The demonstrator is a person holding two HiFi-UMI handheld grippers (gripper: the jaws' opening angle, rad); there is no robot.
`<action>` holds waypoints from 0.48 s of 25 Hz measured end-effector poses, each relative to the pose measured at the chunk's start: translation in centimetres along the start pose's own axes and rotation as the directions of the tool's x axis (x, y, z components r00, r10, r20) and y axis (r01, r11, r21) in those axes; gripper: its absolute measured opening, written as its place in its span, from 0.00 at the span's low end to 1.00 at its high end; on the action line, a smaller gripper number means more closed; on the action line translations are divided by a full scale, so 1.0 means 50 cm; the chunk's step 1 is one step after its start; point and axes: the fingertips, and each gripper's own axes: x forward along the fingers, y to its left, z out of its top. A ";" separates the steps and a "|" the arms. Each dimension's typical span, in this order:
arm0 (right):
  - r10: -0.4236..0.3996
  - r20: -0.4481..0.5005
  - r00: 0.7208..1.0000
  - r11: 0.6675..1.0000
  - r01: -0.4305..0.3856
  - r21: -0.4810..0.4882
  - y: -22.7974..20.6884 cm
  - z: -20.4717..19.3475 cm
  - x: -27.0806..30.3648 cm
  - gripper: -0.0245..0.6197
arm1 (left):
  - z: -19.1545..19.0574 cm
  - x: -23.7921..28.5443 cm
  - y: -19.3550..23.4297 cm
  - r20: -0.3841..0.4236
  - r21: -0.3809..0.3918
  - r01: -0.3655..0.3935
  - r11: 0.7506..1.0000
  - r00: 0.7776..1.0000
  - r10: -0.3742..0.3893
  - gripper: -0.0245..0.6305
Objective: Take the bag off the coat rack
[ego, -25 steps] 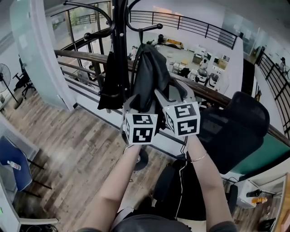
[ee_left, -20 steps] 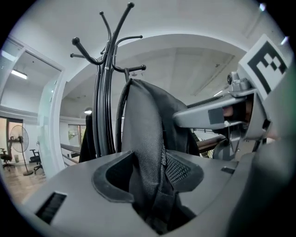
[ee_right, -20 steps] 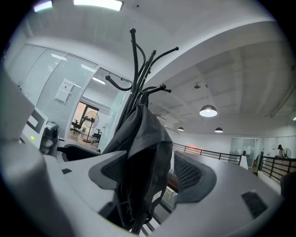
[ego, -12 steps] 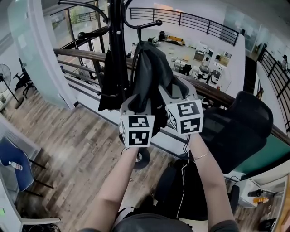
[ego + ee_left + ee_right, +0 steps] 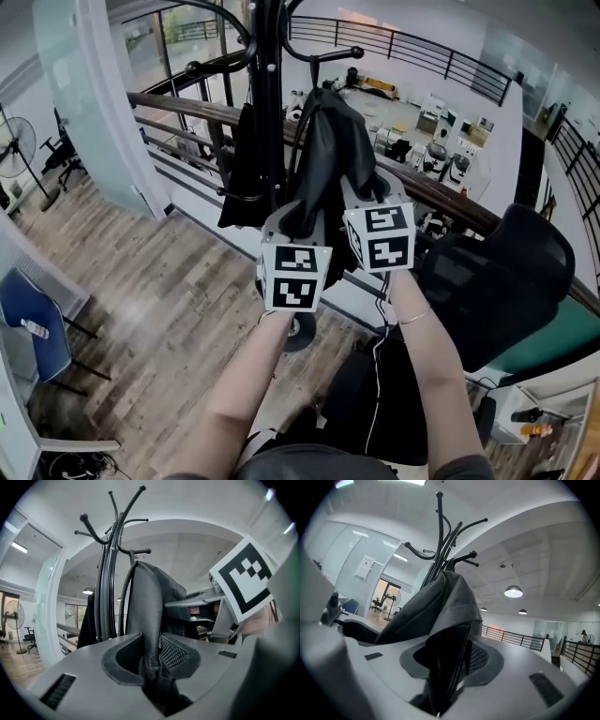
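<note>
Where it hangs, bag (image 5: 323,145) — black, limp, finely woven, creased

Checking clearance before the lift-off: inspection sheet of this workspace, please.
Surface: wood-plank floor.
Job's things: bag hangs from a hook of the coat rack, not yet lifted off.
Clutter: dark garment also hangs on the rack.
Grippers: left gripper and right gripper side by side, jaws closing, bag fabric between the jaws of each.
Cables: thin light cord below the right forearm.
Surroundings: railing, office chair, fan.
</note>
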 end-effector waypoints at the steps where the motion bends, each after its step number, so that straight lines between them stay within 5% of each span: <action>1: -0.005 -0.002 1.000 1.000 0.005 -0.004 0.000 -0.001 0.001 0.23 | 0.000 0.000 -0.001 0.000 0.001 0.000 1.000 1.000 0.000 0.20; 6: -0.005 0.000 1.000 1.000 0.005 0.021 0.005 -0.007 -0.003 0.10 | 0.000 0.004 -0.009 0.009 -0.008 0.049 0.999 0.999 -0.049 0.21; 12: -0.031 0.047 0.998 0.999 0.030 0.012 0.016 0.009 -0.024 0.08 | 0.010 -0.014 0.002 0.086 -0.041 0.029 0.999 0.996 -0.026 0.14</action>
